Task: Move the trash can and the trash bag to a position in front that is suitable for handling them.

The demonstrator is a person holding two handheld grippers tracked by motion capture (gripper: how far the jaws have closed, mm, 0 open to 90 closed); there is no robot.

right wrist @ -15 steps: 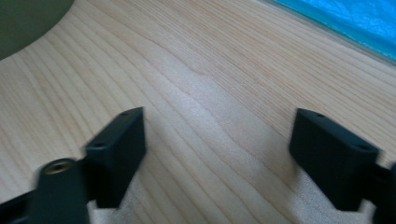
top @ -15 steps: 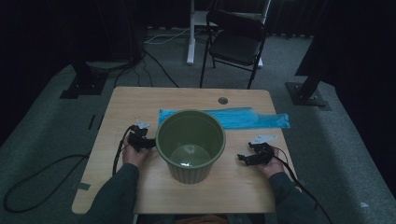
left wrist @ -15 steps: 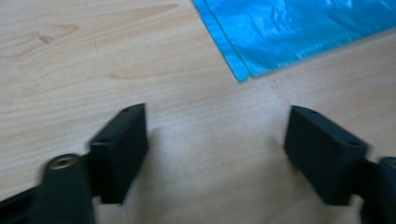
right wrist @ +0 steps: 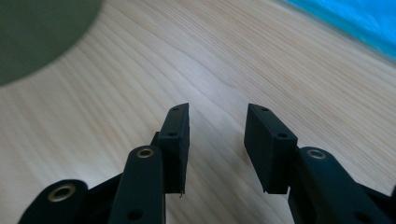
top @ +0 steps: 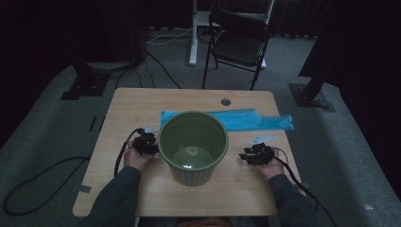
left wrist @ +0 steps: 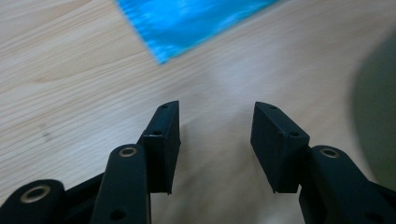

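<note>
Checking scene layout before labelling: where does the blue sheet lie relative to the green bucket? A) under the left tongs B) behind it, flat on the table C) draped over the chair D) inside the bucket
B: in the high view the blue sheet lies flat on the table on the far side of the green bucket, stretching out to the right.

The green bucket [top: 193,145] hid part of the blue bag [top: 236,119] at 12 o'clock; in the left gripper view both were blurred and edge-cut.
</note>
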